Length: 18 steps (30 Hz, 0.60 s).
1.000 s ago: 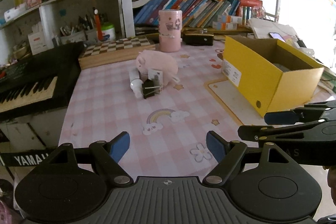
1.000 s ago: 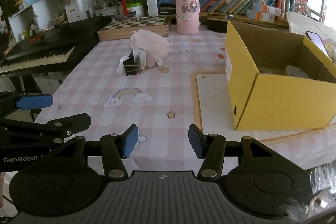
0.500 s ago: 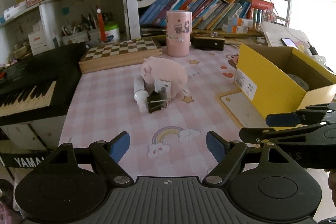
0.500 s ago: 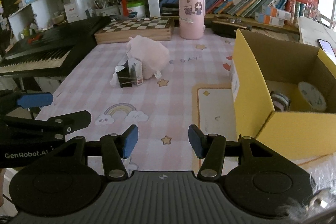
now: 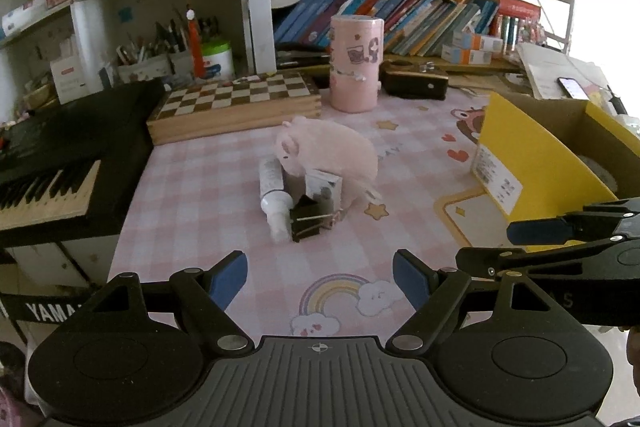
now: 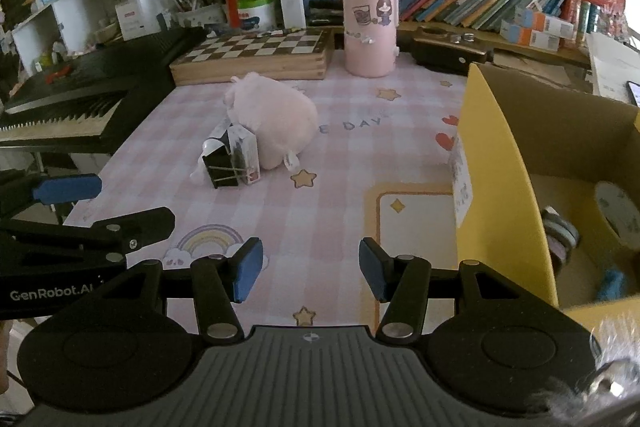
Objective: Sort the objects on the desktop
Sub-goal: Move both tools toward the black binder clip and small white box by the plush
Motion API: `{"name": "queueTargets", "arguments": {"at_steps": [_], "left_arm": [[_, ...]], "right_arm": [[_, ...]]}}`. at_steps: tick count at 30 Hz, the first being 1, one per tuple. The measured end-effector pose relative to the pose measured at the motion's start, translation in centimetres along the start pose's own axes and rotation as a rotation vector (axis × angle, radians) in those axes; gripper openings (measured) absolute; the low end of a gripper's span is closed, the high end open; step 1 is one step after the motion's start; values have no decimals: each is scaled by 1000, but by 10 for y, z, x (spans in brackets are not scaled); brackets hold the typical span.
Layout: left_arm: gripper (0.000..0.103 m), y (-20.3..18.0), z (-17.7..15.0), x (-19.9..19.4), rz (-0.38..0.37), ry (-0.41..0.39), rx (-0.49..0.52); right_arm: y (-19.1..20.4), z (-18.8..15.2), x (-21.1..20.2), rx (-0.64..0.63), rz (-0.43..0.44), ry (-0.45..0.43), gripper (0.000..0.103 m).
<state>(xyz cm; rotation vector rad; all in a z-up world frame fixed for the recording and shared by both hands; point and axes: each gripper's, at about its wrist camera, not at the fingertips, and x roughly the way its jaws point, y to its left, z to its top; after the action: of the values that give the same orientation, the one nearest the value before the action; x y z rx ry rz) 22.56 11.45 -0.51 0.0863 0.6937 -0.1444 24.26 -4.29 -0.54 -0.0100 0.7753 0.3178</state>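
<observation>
Left gripper [image 5: 320,277]: jaws apart, nothing between them, above the pink checked mat [image 5: 192,211]. Right gripper [image 6: 311,271]: jaws apart at a narrower gap, likewise empty. Pile at 12 o'clock from both grippers, well apart from them: plush pig [image 5: 332,151] behind, small carton [image 5: 326,187] leaning against it, white tube [image 5: 272,195] at the pile's 9 o'clock, black binder clip [image 5: 308,219] at its 6 o'clock. Yellow box [image 6: 504,187] at 3 o'clock, open, with tape rolls [image 6: 560,231] inside. Pink canister [image 5: 356,63] and chessboard [image 5: 236,99] at the mat's far edge; keyboard [image 5: 48,163] at 9 o'clock.
</observation>
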Motion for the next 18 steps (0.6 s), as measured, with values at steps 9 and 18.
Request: {"name": "queueTargets", "arguments": {"at_steps": [9,18], "left_arm": [[82,11,6,21,15,9,-24],[73,7,18,48,-5,5,10]], "right_arm": [[-2,15,19,-6,0,-1,52],[-12,38,33,-3,-21,-35,52]]}}
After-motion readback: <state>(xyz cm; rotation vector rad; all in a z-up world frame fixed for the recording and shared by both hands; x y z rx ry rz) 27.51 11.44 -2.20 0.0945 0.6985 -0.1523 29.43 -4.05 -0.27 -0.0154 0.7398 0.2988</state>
